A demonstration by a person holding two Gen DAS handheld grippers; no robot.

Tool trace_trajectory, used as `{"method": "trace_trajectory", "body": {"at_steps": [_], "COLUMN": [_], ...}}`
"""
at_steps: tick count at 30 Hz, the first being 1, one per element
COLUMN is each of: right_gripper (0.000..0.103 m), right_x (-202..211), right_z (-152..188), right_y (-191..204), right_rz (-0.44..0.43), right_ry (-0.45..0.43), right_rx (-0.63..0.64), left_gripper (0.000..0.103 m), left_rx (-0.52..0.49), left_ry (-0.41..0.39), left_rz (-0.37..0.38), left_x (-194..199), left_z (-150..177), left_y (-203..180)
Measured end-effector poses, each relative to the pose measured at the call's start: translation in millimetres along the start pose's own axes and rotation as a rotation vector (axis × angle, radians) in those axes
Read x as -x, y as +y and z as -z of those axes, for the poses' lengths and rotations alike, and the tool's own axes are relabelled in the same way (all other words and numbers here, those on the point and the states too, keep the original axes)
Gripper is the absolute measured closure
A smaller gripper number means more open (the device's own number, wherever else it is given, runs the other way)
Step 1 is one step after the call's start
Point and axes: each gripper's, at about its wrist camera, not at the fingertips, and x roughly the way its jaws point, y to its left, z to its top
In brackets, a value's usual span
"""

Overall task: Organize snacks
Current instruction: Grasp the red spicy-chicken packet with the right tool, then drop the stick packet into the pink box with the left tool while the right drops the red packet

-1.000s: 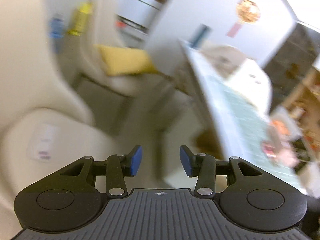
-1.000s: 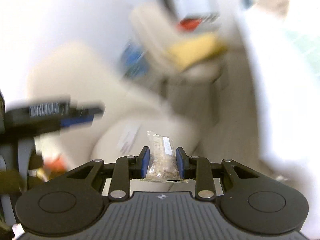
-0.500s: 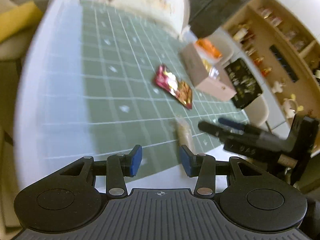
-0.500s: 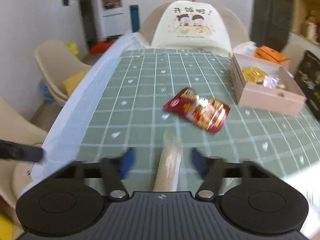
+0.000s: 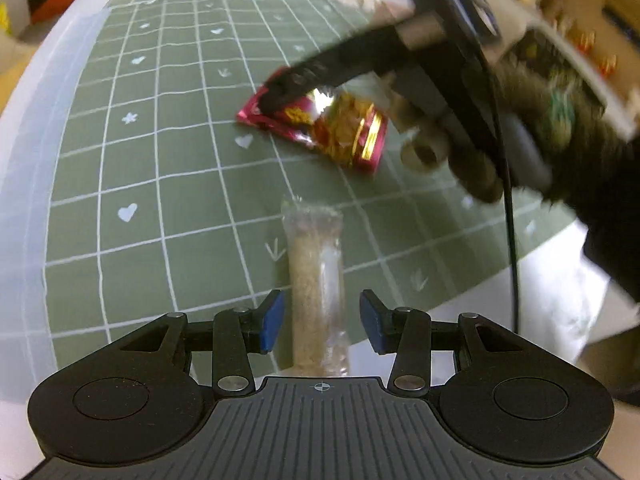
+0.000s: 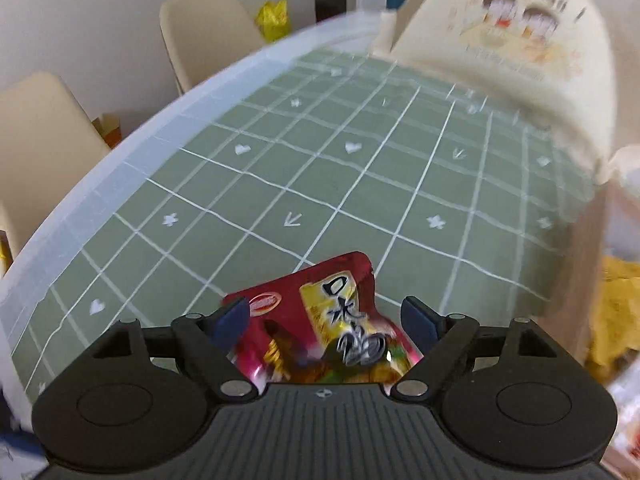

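Crinkly foil on that red snack bag means light and slippery, so pinch a flat edge. It lies between your right claw, jaws wide, nothing gripped. Your left claw sits half-open around the clear cracker pack, pads not touching; go gentle, it's brittle.

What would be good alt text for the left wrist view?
The open left gripper straddles a clear snack tube lying on a green grid mat. Beyond it, the right gripper reaches over a red snack packet.
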Motion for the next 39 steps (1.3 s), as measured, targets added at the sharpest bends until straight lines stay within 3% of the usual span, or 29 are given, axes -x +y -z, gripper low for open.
{"method": "trace_trajectory", "body": {"at_steps": [5,7,9,12,15,17,19,21,28,29,30,31,36,39], "right_gripper": [0.007,0.007,0.012,0.03,0.031,0.028,0.016,0.013,0.001,0.004,0.017,0.037,0.043,0.043], "right_x": [-7.5,-3.8,5.6,28.5,52.7,72.1,85.6,93.1,71.2,72.1,74.1,79.6,127.6,169.1], "right_z": [14.7,29.1,42.0,59.7,90.3,118.2,140.2,155.1,143.0,142.9,143.0,143.3,160.2,172.4], "right_y": [3.0,19.0,23.3,19.7,6.7,5.2,6.1,6.5,18.3,21.9,24.4,26.2,16.3,-8.8], "right_rz": [-0.029,0.053,0.089,0.136,0.152,0.19,0.201,0.197,0.308,0.309,0.301,0.28,0.262,0.236], "right_ry": [0.034,0.051,0.046,0.056,0.092,0.102,0.116,0.108,0.067,0.058,0.053,0.05,0.04,-0.014], "right_rx": [-0.03,0.014,-0.045,-0.148,-0.308,-0.364,-0.39,-0.404,-0.389,-0.374,-0.363,-0.347,-0.322,-0.388], "left_gripper": [0.059,0.067,0.067,0.067,0.067,0.067,0.067,0.067,0.067,0.067,0.067,0.067,0.071,0.071], "left_rx": [-0.106,-0.085,-0.067,-0.081,-0.09,-0.091,-0.092,-0.088,-0.101,-0.1,-0.092,-0.075,-0.025,0.002], "left_ry": [0.022,0.02,0.021,0.027,0.028,0.026,0.019,0.012,-0.027,-0.029,-0.031,-0.034,-0.058,-0.113], "left_rz": [-0.026,-0.006,0.022,0.045,0.066,0.078,0.079,0.079,0.056,0.051,0.046,0.045,0.037,0.101], "left_x": [-12.5,-12.1,-13.3,-15.5,-16.2,-16.7,-19.4,-17.9,-9.0,-8.7,-9.1,-9.8,-14.6,5.2], "left_z": [0.3,-3.1,-5.3,-6.6,-6.9,-7.5,-8.6,-6.0,6.7,7.0,6.6,5.3,-3.1,-11.7], "left_y": [-7.6,-3.6,1.2,3.8,6.2,7.4,3.8,4.4,2.1,1.4,-0.1,-0.2,-6.6,-23.1]}}
